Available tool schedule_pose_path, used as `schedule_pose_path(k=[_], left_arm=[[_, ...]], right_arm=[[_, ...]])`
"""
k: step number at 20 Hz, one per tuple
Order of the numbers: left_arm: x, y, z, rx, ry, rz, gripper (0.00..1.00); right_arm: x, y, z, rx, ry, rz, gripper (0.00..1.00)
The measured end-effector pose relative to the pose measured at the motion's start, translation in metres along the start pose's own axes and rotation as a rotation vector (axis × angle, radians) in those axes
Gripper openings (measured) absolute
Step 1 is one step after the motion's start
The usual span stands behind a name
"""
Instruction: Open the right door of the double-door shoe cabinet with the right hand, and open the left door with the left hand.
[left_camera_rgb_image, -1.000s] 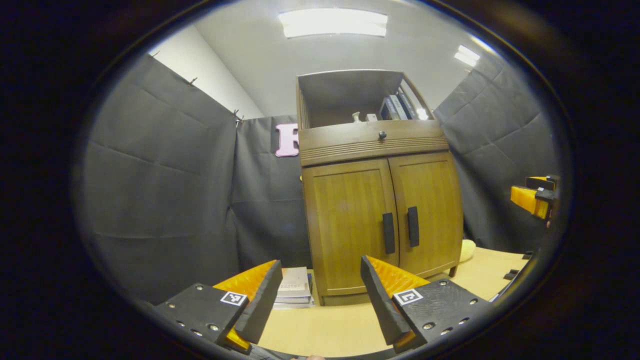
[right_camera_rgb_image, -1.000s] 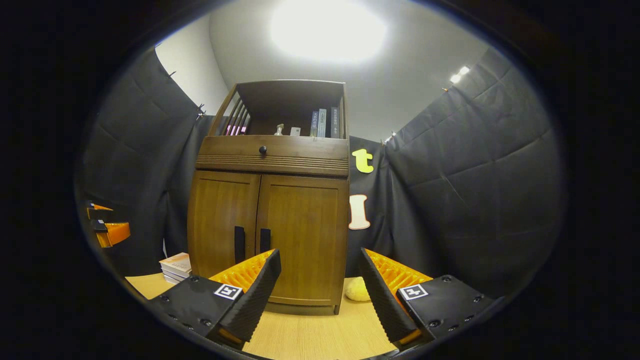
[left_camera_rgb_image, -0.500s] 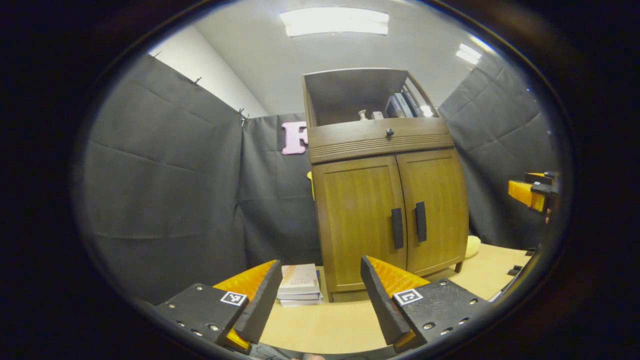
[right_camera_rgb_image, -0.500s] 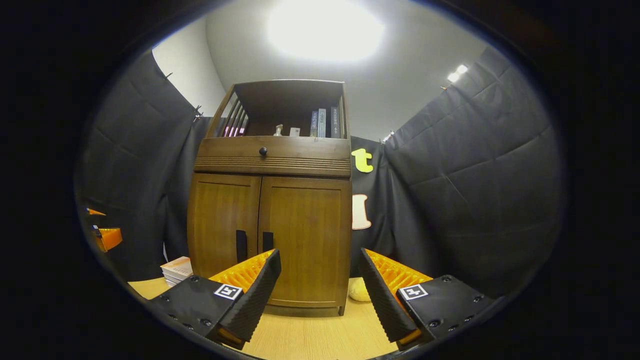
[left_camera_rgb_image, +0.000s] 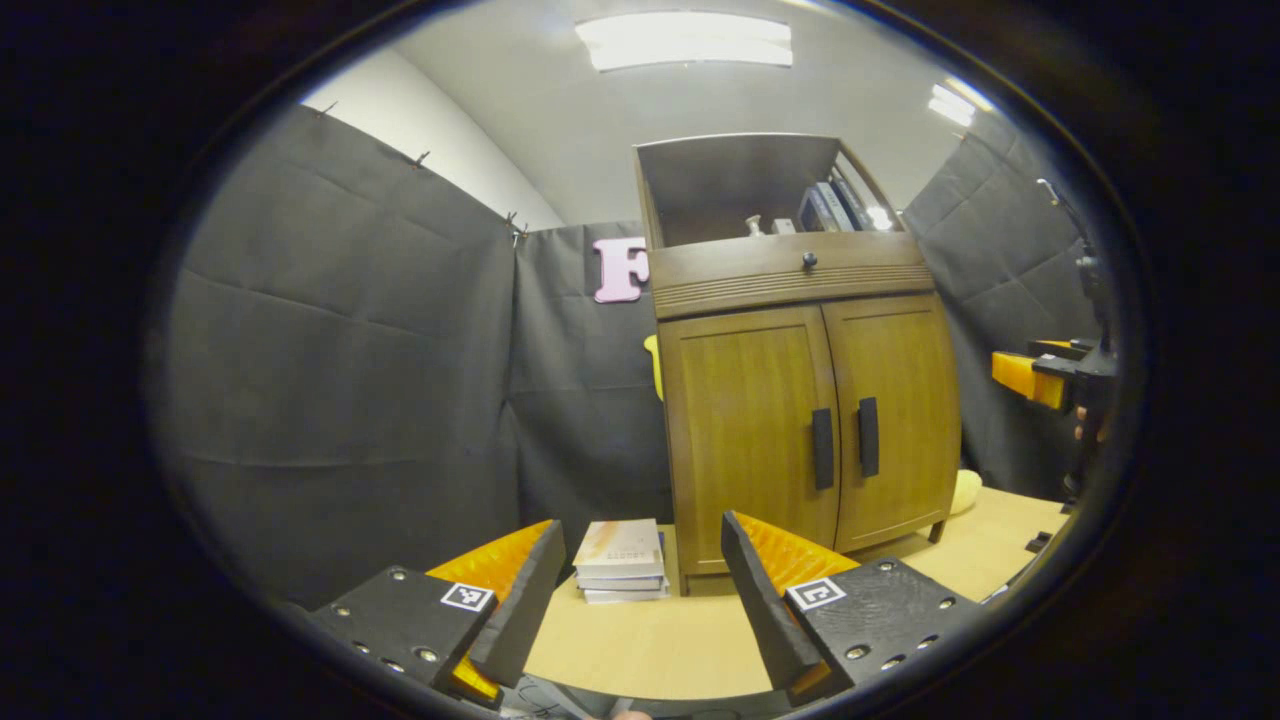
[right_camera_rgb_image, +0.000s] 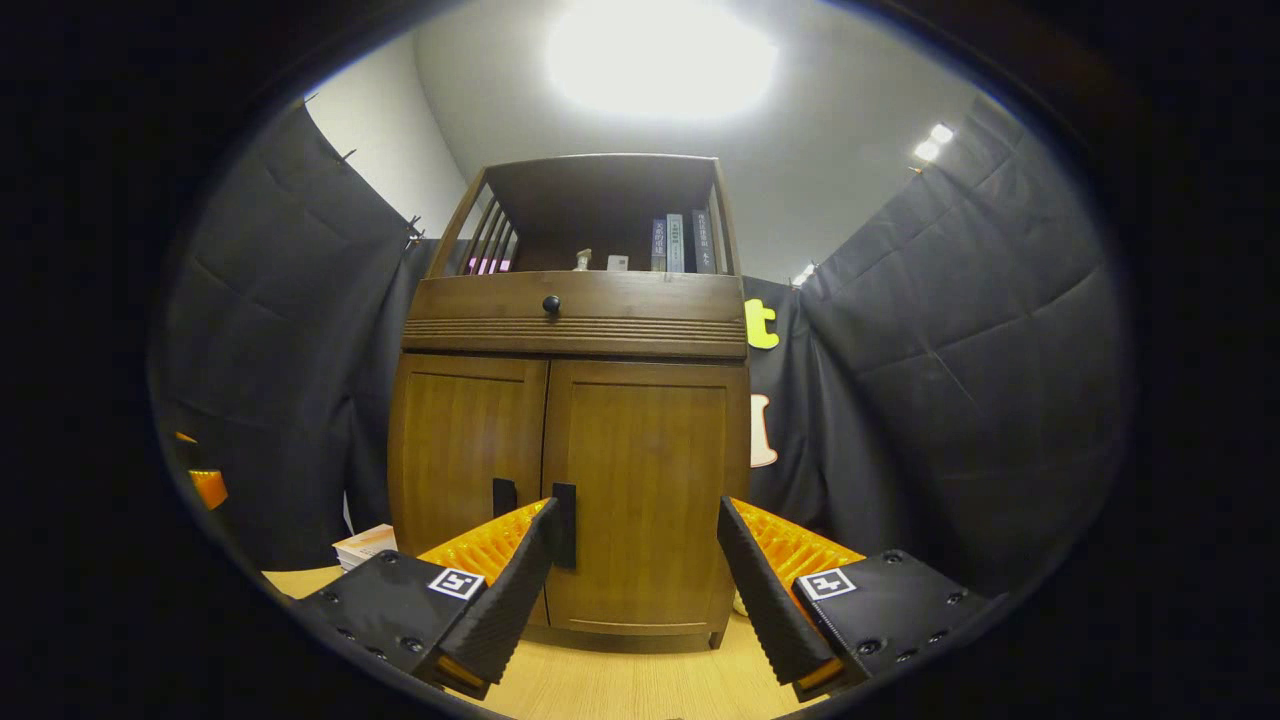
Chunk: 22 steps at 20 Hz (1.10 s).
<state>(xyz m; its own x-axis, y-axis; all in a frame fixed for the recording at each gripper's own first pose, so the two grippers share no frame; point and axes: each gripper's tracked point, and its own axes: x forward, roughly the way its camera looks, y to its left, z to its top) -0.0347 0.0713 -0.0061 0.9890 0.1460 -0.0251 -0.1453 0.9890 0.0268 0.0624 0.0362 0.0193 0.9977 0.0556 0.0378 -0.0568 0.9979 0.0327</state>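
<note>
A brown wooden shoe cabinet (left_camera_rgb_image: 800, 400) (right_camera_rgb_image: 570, 450) stands on a light wooden floor, both doors closed. The left door (left_camera_rgb_image: 748, 430) (right_camera_rgb_image: 465, 450) and right door (left_camera_rgb_image: 900, 420) (right_camera_rgb_image: 645, 500) each carry a dark vertical handle near the middle seam, the left handle (left_camera_rgb_image: 822, 448) and the right handle (left_camera_rgb_image: 867, 436) (right_camera_rgb_image: 565, 525). My left gripper (left_camera_rgb_image: 640, 600) is open, some way in front of the cabinet and to its left. My right gripper (right_camera_rgb_image: 635, 590) is open, closer, facing the right door. The right gripper (left_camera_rgb_image: 1040, 375) also shows at the right edge of the left gripper view.
A stack of books (left_camera_rgb_image: 620, 560) (right_camera_rgb_image: 365, 545) lies on the floor left of the cabinet. A yellow soft object (left_camera_rgb_image: 963, 490) sits by the cabinet's right foot. Above the doors are a drawer with a round knob (right_camera_rgb_image: 551, 303) and a shelf with books (right_camera_rgb_image: 680, 243). Black cloth walls surround.
The right gripper has moved closer to the cabinet, which looks larger in its view. The left gripper has turned leftward, so the cabinet slid right in its view. Both doors stay closed.
</note>
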Motion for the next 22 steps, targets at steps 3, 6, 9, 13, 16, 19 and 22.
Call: schedule_pose_path(k=[3,6,9,13,16,19,22], left_arm=[[0.009,-0.003,-0.002,0.001,0.013,0.007,0.91],[0.021,-0.003,-0.004,0.007,0.019,0.016,0.91],[0.035,-0.002,-0.008,0.011,0.031,0.031,0.91],[0.049,0.003,-0.014,0.0,0.048,0.057,0.91],[0.051,0.005,-0.015,0.009,0.054,0.076,0.91],[0.057,0.009,-0.019,0.013,0.064,0.095,0.91],[0.061,0.012,-0.023,0.018,0.079,0.108,0.91]], right_arm=[[0.024,0.007,-0.01,0.0,0.008,0.01,0.98],[0.05,0.014,-0.019,0.017,0.019,0.014,0.98],[0.075,0.022,-0.024,0.018,0.019,0.026,0.97],[0.103,0.035,-0.036,0.021,0.032,0.056,0.97],[0.121,0.046,-0.048,0.029,0.066,0.082,0.98],[0.139,0.058,-0.06,0.034,0.098,0.117,0.97],[0.151,0.068,-0.076,0.041,0.126,0.136,0.97]])
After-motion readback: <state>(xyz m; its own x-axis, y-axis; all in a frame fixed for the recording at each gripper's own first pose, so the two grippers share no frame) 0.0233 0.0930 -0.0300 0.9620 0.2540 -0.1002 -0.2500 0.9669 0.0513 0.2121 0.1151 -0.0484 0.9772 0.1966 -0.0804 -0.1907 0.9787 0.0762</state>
